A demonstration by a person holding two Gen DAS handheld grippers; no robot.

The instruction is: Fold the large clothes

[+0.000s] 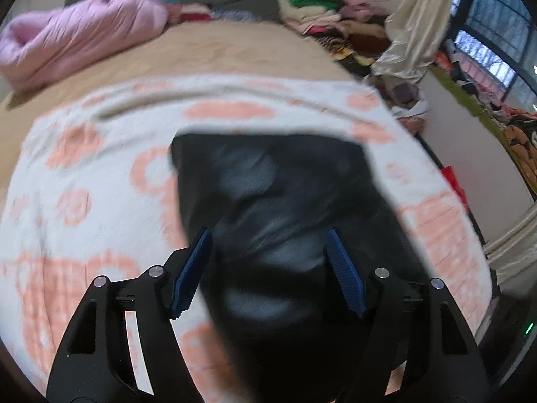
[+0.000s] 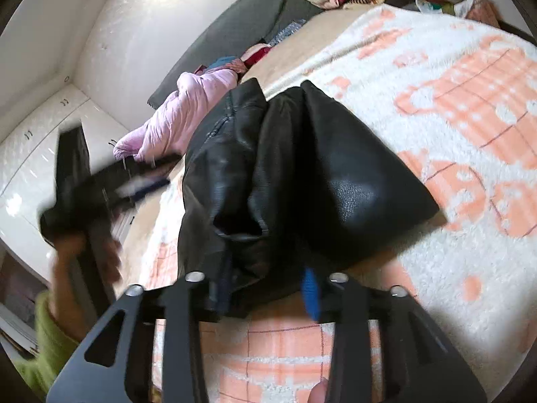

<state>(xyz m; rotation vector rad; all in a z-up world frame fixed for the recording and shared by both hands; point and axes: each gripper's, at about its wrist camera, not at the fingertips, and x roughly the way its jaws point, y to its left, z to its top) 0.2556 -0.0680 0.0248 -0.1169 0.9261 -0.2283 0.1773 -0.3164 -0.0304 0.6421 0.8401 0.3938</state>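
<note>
A black leather jacket (image 1: pixel 268 208) lies folded on a white and orange patterned blanket (image 1: pixel 84 201). My left gripper (image 1: pixel 268 268) is open above the jacket's near part, its blue pads (image 1: pixel 194 268) wide apart and holding nothing. In the right wrist view the jacket (image 2: pixel 302 174) is a bulky folded bundle on the blanket (image 2: pixel 453 117). My right gripper (image 2: pixel 268 288) is at the jacket's near edge, its blue pads (image 2: pixel 310 292) either side of a fold; whether they pinch it is unclear. The left gripper (image 2: pixel 100 188) shows blurred at the left, held in a hand.
A pink puffy coat (image 1: pixel 77 37) lies at the bed's far left, also in the right wrist view (image 2: pixel 181 114). A pile of mixed clothes (image 1: pixel 319 13) sits at the far end. A cream curtain (image 1: pixel 416 27) and a window (image 1: pixel 496 27) are to the right. White wardrobes (image 2: pixel 50 117) stand at the left.
</note>
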